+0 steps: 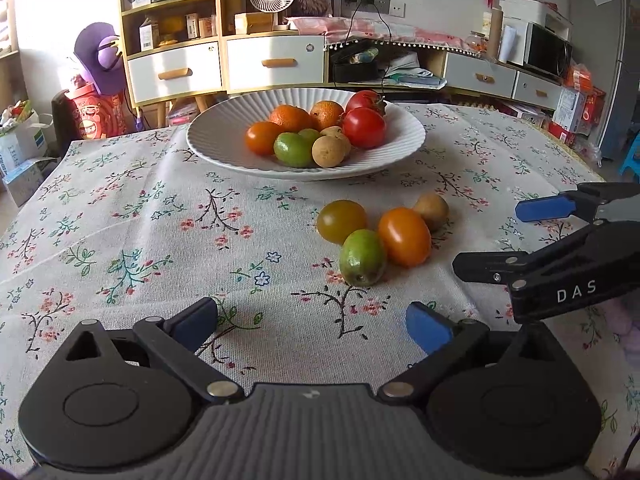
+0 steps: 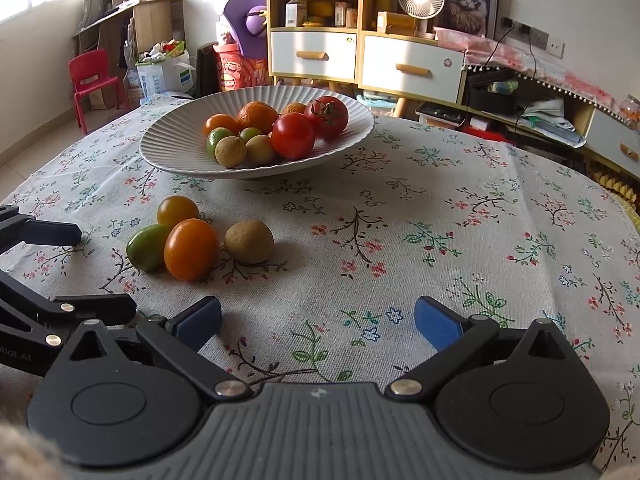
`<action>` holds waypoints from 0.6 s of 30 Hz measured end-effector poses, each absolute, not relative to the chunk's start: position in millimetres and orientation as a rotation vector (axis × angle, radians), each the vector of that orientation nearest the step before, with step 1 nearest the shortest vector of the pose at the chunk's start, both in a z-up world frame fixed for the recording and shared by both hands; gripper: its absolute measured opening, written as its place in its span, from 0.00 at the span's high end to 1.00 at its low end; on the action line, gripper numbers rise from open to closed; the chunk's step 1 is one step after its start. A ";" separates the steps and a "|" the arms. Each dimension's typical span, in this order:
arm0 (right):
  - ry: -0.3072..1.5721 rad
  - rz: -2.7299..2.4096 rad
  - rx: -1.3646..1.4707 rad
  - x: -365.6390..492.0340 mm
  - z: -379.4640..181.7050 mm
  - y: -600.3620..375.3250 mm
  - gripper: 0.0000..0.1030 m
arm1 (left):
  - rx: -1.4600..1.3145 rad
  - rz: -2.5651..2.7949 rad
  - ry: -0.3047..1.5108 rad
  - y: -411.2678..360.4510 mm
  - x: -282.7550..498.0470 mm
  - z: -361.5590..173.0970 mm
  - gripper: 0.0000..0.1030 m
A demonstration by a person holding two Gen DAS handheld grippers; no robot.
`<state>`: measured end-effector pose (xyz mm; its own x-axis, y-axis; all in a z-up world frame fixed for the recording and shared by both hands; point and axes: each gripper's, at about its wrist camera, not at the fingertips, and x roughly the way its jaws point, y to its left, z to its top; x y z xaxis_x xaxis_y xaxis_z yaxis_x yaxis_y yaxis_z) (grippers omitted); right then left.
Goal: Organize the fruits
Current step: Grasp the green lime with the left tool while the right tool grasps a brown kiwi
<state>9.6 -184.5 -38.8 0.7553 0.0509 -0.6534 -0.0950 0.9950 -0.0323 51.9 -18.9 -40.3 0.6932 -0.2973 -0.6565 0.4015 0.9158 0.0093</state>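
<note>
On the left, the left gripper (image 1: 312,322) hangs low over the floral tablecloth (image 1: 140,240) with its blue-padded jaws spread wide and nothing between them. Just ahead of it and a little to the right, four loose fruits sit bunched on the cloth: a yellow-green tomato (image 1: 341,221) at the back left, a green lime-like fruit (image 1: 362,257) nearest the camera, an orange tomato (image 1: 404,236) touching the green one, and a small brown fruit (image 1: 431,211) behind it. Beyond this cluster stands the ribbed white plate (image 1: 216,136), holding two oranges, two red tomatoes, an orange tomato, green fruits and brown fruits piled together. At the right edge of the left wrist view the right gripper (image 1: 520,236) comes in from the side, beside the loose fruits but not touching them. In its own view the right gripper (image 2: 318,320) is likewise opened wide and empty above the cloth, with the loose cluster ahead and to its left and the plate (image 2: 172,148) farther back
</note>
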 end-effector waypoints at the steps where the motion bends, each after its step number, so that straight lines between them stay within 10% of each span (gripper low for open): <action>1: 0.710 0.080 -0.064 9.7 -38.5 -184.1 0.00 | 0.162 -0.401 0.700 -20.1 51.4 -40.1 0.10; 8: 0.709 0.096 -0.070 14.9 -38.0 -185.0 0.04 | 0.189 -0.455 0.665 -31.1 47.0 -36.6 0.40; 18: 0.692 0.139 -0.083 22.4 -35.2 -176.8 0.24 | 0.155 -0.472 0.664 -33.6 58.2 -36.2 0.59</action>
